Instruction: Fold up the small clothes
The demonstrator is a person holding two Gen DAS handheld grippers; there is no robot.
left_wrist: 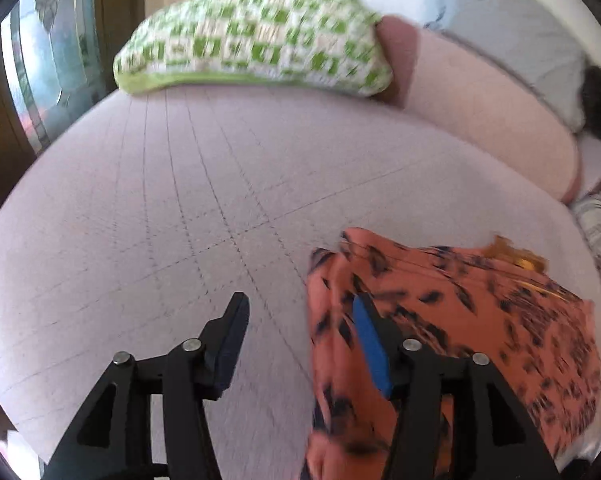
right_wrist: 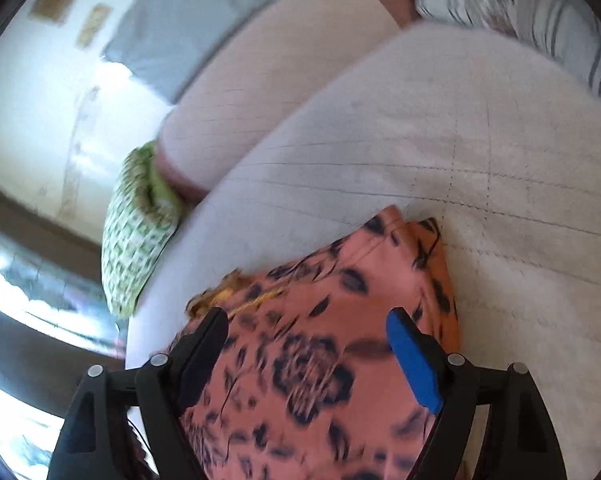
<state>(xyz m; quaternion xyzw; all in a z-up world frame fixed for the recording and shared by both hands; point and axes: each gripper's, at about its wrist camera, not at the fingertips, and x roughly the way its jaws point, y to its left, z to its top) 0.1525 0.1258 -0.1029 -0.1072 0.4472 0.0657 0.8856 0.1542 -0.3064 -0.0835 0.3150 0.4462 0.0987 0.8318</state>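
Pale pink quilted bed cover [left_wrist: 180, 200] with stitched grid lines fills both views; at its far side a long pink bolster [left_wrist: 480, 112], a grey pillow [left_wrist: 512, 36] behind it, and a green-and-white checked cushion [left_wrist: 252, 36] lying beside the bolster's end. Orange garment with dark floral print [right_wrist: 320, 360] lies bunched and partly folded on the cover near the cameras, a yellow-brown trim at its far edge. Left gripper [left_wrist: 298, 312] spread wide, nothing held, one finger over bare cover, the other over the garment's edge; right gripper [right_wrist: 306, 326] likewise wide apart above the garment, gripping nothing.
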